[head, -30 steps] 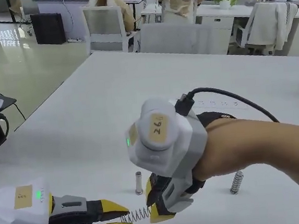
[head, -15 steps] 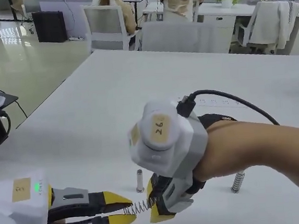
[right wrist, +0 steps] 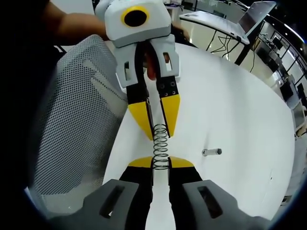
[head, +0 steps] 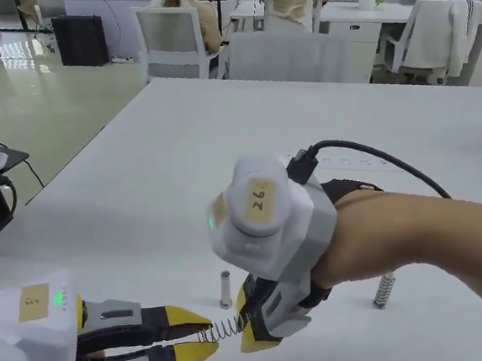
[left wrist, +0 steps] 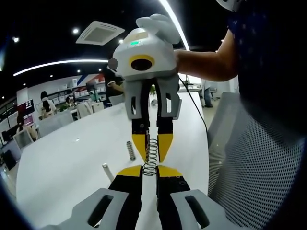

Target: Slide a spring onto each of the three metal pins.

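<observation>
Two tools, left (left wrist: 150,171) and right (right wrist: 161,163), are pinching opposite ends of one spring (head: 224,328) with jaws nearly closed, low over the bench (head: 141,198) beside a bare pin (head: 225,289); next, seemingly, one releasing, the other tipping it upright over that pin.

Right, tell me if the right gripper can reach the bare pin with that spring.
Probably yes: the bare pin stands upright close beside the right gripper, with nothing between them. But the left gripper also clamps the spring at its other end, so it would likely have to release first.
</observation>
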Available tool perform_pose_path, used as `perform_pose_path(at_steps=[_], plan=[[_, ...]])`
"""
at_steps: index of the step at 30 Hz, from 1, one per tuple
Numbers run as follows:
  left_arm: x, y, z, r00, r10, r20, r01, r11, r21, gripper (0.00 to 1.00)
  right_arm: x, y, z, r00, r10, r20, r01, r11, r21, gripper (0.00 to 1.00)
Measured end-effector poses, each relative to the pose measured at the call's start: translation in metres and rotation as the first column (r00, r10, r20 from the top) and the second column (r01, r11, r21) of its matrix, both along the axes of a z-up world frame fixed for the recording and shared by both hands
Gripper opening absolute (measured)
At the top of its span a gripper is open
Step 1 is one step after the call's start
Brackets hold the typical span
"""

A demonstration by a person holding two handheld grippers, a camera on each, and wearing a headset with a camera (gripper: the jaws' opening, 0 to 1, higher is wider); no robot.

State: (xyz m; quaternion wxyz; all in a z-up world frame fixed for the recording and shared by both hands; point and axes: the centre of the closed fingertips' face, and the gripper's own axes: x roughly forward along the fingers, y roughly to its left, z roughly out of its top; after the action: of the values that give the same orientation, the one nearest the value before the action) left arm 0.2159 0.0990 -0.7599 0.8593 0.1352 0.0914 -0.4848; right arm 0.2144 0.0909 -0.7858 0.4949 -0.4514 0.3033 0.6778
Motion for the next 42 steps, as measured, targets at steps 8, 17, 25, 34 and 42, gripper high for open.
perform_pose_path(at_steps=[8,17,25,34,42], plan=[[0.001,-0.003,-0.007,1.000,-0.005,-0.018,0.005,1.000,0.007,0.02,-0.004,0.004,0.008,1.000,0.005,0.000,-0.005,1.000,0.019,0.09],[0.000,-0.004,-0.008,1.000,-0.010,-0.025,0.010,1.000,0.001,0.02,-0.009,0.010,0.017,1.000,0.021,0.004,-0.021,0.999,0.039,0.09],[-0.001,-0.007,-0.010,0.999,-0.017,-0.031,0.017,1.000,-0.005,0.02,-0.013,0.013,0.019,1.000,0.030,0.003,-0.030,0.999,0.036,0.09],[-0.001,-0.013,-0.009,0.999,-0.024,-0.031,0.024,1.000,-0.012,0.02,-0.015,0.015,0.022,0.999,0.042,0.013,-0.042,0.999,0.028,0.09],[0.001,-0.011,-0.009,0.999,-0.023,-0.030,0.023,1.000,-0.015,0.02,-0.014,0.016,0.022,0.999,0.045,0.016,-0.045,0.999,0.025,0.08]])
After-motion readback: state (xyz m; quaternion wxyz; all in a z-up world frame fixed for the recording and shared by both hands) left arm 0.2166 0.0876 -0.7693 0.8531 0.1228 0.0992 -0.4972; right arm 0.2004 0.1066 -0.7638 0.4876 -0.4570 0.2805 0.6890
